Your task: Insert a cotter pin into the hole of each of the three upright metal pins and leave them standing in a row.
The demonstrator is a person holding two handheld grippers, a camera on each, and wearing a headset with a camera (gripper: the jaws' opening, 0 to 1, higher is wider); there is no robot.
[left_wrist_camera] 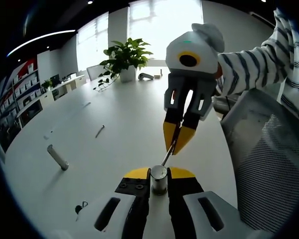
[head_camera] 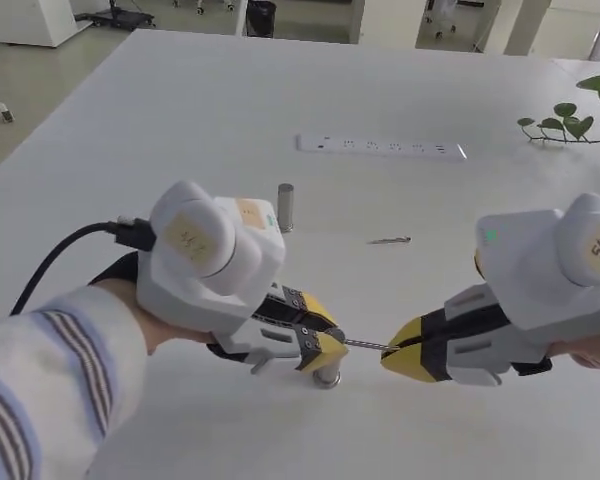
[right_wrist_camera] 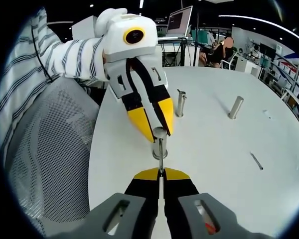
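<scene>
My L gripper [head_camera: 323, 350] is clenched on a metal pin [head_camera: 327, 377]. The pin stands upright on the white table [head_camera: 180, 130], close to me, and the yellow tips squeeze it near its top, one on each side. My R gripper [head_camera: 396, 358] is pinched tight on a thin cotter pin [head_camera: 365, 345] and holds it flat, pointing at the L gripper. The 2 grippers are nose to nose w/ just the cotter pin between them. In the R gripper view the far end of the cotter pin touches the held metal pin a bit under its top, but I can't tell if it's in the hole. Also in that view, a 2nd metal pin [right_wrist_camera: 180, 103] stands upright just past the L gripper, and a 3rd metal pin [right_wrist_camera: 235, 107] stands farther off to the side, well apart from the 1st. A loose cotter pin [head_camera: 390, 240] lies flat on the table between that far pin and my R gripper, touching nothing. Farther back on the table lies a white power strip [head_camera: 380, 147], and a green plant [head_camera: 580, 115] pokes in at the table's right edge. A mesh chair [left_wrist_camera: 269, 159] sits beside the table, near me.
</scene>
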